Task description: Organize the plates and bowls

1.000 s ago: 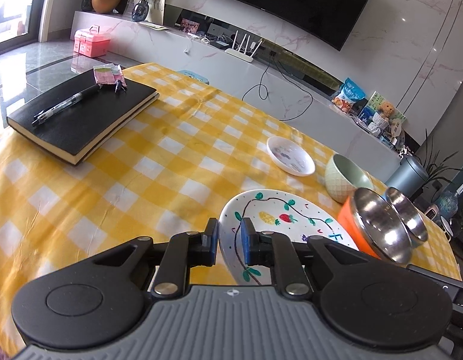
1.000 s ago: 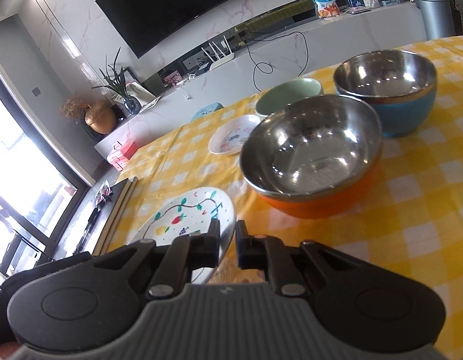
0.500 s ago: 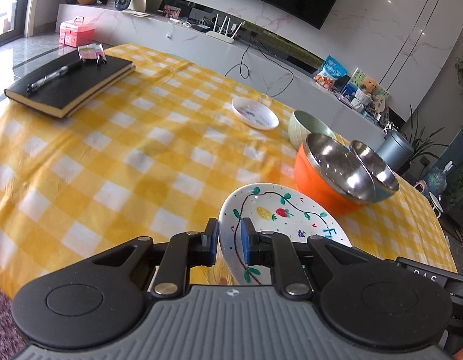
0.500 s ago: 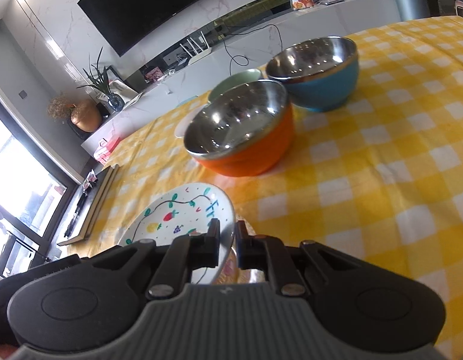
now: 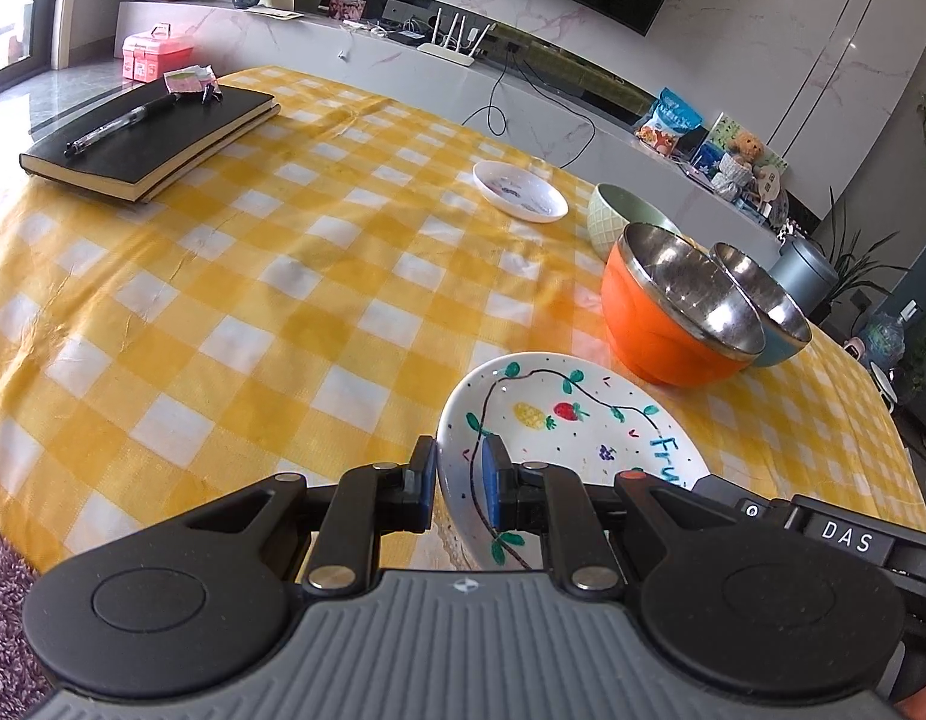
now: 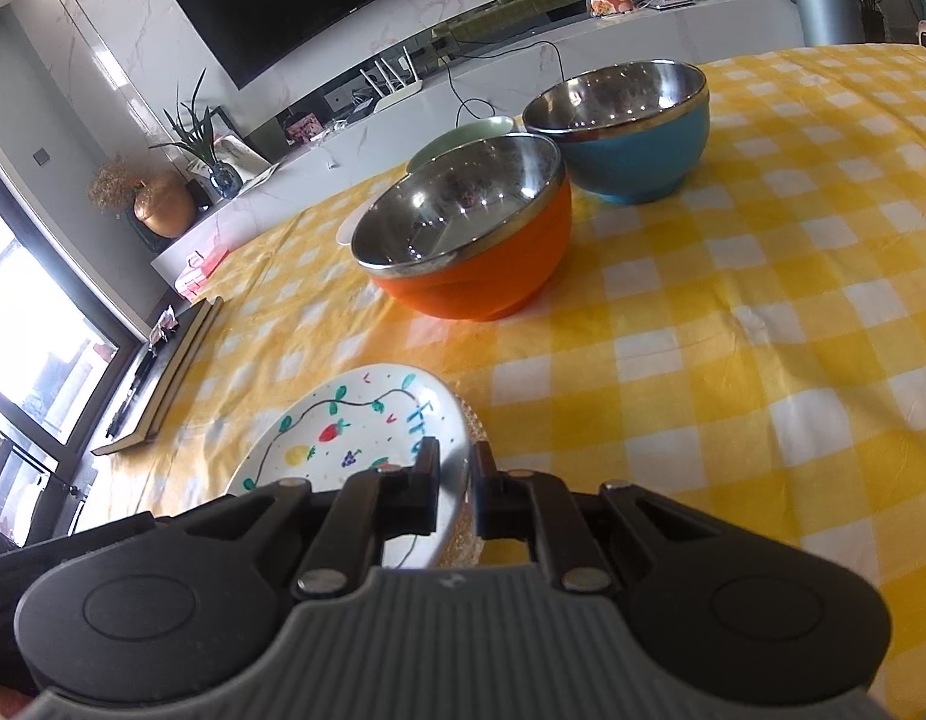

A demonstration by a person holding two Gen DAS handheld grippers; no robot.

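The round table under a yellow-and-white checked cloth [image 5: 234,276] fills both views. In the left wrist view a black hardcover notebook [image 5: 150,141] lies at 10 o'clock with a black pen [image 5: 117,123] on its cover. The orange-sided steel bowl [image 5: 673,312] stands at 2 o'clock, and the blue-sided steel bowl [image 5: 769,318] sits just beside it on the far right; the view does not show whether they touch. Behind them is a pale green ceramic bowl [image 5: 619,216], and at 12 o'clock, apart from the bowls, a small white saucer [image 5: 520,191].

The white round plate painted with a vine, a pineapple and a strawberry [image 5: 574,426] is at 5 o'clock near the table's close edge, tilted, with a patterned item partly showing underneath it. Both grippers grasp it. The left gripper [image 5: 458,477] is narrow, its 2 blue pads clamped over the plate's left rim. In the right wrist view the right gripper [image 6: 456,483] is likewise narrow, pinching the plate's right rim at 6 o'clock, with the orange bowl at 12 o'clock and the blue bowl at 1 o'clock.
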